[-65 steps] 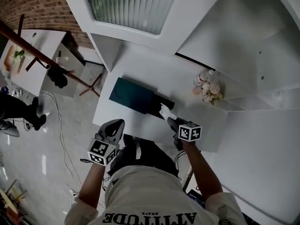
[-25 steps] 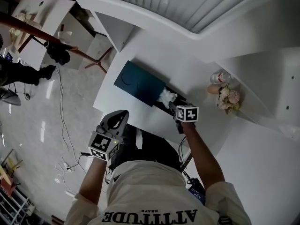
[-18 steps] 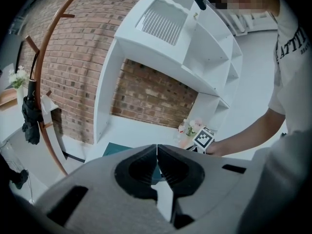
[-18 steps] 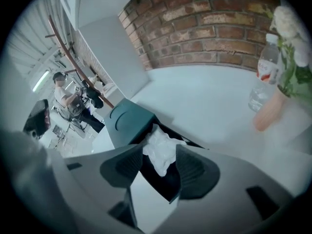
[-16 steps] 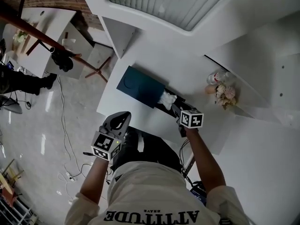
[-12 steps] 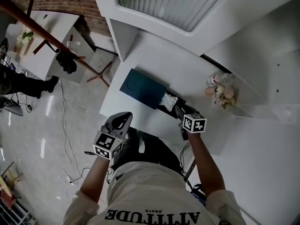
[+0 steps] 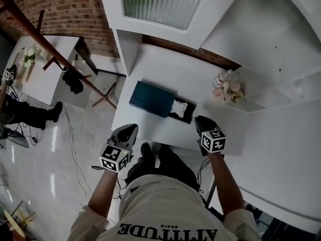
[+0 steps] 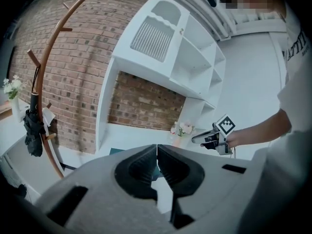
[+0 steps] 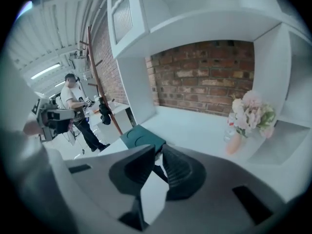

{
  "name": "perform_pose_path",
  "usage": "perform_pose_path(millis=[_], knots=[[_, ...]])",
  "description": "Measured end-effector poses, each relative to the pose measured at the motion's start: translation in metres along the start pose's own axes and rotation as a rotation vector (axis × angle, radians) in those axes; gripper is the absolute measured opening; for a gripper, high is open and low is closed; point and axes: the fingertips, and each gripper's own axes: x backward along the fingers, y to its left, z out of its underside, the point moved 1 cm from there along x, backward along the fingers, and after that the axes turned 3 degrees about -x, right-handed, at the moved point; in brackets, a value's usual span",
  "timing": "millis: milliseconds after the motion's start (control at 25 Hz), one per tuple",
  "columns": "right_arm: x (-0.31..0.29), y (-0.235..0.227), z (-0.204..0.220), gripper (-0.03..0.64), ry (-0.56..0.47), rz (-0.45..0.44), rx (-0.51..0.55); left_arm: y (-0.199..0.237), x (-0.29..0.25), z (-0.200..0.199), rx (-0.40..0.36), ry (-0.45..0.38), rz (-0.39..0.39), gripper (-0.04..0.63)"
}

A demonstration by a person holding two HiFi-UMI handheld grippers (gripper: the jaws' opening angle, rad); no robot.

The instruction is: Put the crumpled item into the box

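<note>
Lying inside the black box (image 7: 187, 116), the white crumpled item (image 7: 179, 106) fills the uncovered right end, while the dark teal lid (image 7: 150, 98) covers the left end. The box sits askew on the white surface (image 7: 168, 67), close to the front edge nearest the person, with only a narrow bare strip between them. Behind the box the surface runs clear back to the brick wall, and there is also free room to its right as far as the vase of flowers (image 7: 226, 88) in the far right corner. A white upright panel (image 7: 127, 48) closes off the left side, and shelves rise at the right. The right tool (image 7: 201, 120) hangs just right of the box and nearer the person, by the front edge, apart from both box and item. Its jaws have just been closing and now stand almost together with a slim gap and nothing between them. The left tool (image 7: 132, 128) is off the surface, past the front edge and left of the box, well apart from the item, its jaws pressed together and empty.
</note>
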Motion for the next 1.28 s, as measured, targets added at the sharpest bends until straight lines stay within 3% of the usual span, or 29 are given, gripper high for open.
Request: perform_pose_path(millis=[560,1280], knots=[[0.129,0.032,0.013,0.034,-0.214,-0.007,-0.045,-0.075,-0.002,-0.013,-0.107,-0.016,0.138,0.026],[0.234,0.036,0.088,0.034,-0.274,-0.050,-0.028,-0.185,0.059,0.009,-0.116,-0.103,0.050,0.026]])
